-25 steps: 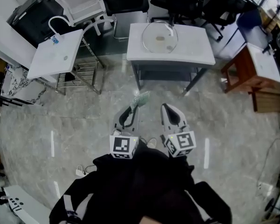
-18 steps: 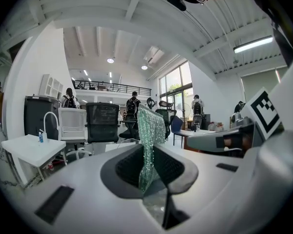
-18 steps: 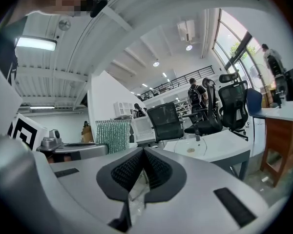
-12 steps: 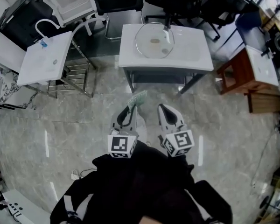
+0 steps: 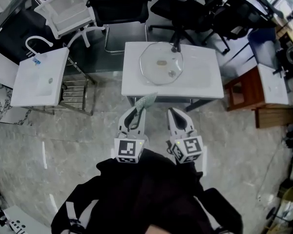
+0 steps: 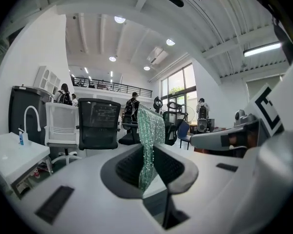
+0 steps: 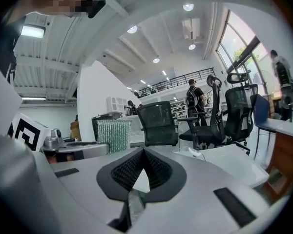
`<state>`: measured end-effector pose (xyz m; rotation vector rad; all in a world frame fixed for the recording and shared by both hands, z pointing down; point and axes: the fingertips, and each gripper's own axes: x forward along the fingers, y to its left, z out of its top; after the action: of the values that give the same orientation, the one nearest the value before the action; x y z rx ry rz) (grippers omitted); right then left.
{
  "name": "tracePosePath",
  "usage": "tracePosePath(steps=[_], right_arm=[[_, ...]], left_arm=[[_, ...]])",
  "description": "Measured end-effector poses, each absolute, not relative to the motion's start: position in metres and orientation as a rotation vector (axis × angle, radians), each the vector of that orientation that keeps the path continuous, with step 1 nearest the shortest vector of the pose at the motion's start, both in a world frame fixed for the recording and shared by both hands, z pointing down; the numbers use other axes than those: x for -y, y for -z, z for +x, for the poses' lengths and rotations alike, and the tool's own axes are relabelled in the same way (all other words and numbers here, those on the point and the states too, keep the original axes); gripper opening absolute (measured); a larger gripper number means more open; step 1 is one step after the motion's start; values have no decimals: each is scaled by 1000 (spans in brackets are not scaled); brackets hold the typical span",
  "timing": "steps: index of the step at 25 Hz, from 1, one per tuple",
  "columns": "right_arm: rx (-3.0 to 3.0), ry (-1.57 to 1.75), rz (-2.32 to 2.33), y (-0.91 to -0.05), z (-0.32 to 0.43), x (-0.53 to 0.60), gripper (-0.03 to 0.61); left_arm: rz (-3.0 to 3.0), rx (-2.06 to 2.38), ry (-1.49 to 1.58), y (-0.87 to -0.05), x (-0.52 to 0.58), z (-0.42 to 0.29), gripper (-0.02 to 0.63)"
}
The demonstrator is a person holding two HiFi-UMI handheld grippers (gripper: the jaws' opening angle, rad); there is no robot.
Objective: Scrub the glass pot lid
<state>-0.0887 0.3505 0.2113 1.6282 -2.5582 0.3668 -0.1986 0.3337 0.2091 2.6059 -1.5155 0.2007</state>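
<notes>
The glass pot lid (image 5: 155, 68) lies flat on a white table (image 5: 200, 79) ahead of me, with brownish spots on it. My left gripper (image 5: 137, 111) is held low in front of my body, short of the table's near edge. It is shut on a green scrub pad (image 5: 147, 101) that sticks up past its jaws. In the left gripper view the green scrub pad (image 6: 149, 140) stands between the jaws of the left gripper (image 6: 147, 155). My right gripper (image 5: 176, 112) is beside it, shut with nothing in it. The right gripper (image 7: 143, 152) faces office chairs.
A small white sink stand (image 5: 39, 77) with a curved tap is at the left. A white chair (image 5: 68, 6) and black office chairs (image 5: 122, 4) stand behind the table. A wooden side table (image 5: 244, 89) is at the right. People stand far off.
The table with the lid has come nearer and lower in the head view as I walk toward it. Both grippers keep their pose and the left keeps the pad.
</notes>
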Motion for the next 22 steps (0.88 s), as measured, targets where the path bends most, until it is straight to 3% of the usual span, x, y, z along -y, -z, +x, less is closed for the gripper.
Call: tracePosePath(steps=[10, 22], right_arm=[[2489, -363, 1654, -221, -104, -229, 3], [2428, -409, 1682, -233, -104, -195, 3]], left_arm=[[2591, 1497, -234, -223, -203, -221, 57], [2581, 1417, -235, -243, -159, -221, 57]])
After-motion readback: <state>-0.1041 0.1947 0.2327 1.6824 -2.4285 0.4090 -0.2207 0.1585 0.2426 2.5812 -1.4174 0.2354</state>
